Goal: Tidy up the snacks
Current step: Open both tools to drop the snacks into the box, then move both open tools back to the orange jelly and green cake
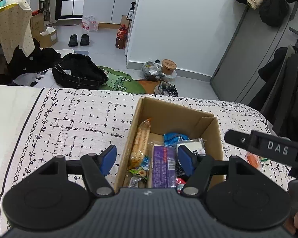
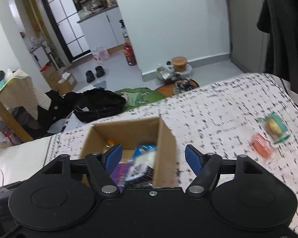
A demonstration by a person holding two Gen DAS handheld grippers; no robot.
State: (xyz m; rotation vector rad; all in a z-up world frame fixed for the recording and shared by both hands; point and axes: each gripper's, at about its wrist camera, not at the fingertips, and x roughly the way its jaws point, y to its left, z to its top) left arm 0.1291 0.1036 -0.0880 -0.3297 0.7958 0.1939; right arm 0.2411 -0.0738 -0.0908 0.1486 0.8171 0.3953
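Observation:
An open cardboard box (image 1: 216, 136) stands on the patterned bedspread (image 1: 79, 117) and holds several snacks: a long biscuit pack (image 1: 142, 138), a purple pack (image 1: 163, 164), a blue packet (image 1: 173, 137) and a white packet (image 1: 194, 145). My left gripper (image 1: 147, 159) is open and empty above the box's near left wall. My right gripper (image 2: 154, 158) is open and empty above the box's (image 2: 165, 138) right wall; its body also shows in the left wrist view (image 1: 268, 146). An orange snack (image 2: 261, 144) and a green-edged packet (image 2: 276, 129) lie on the bedspread to the right.
The bed edge runs across behind the box. Beyond it on the floor are a black bag (image 1: 79, 73), a green mat (image 1: 121, 81), shoes (image 1: 165, 88) and a wooden-lidded jar (image 1: 168, 66). Coats (image 1: 284, 91) hang at the right.

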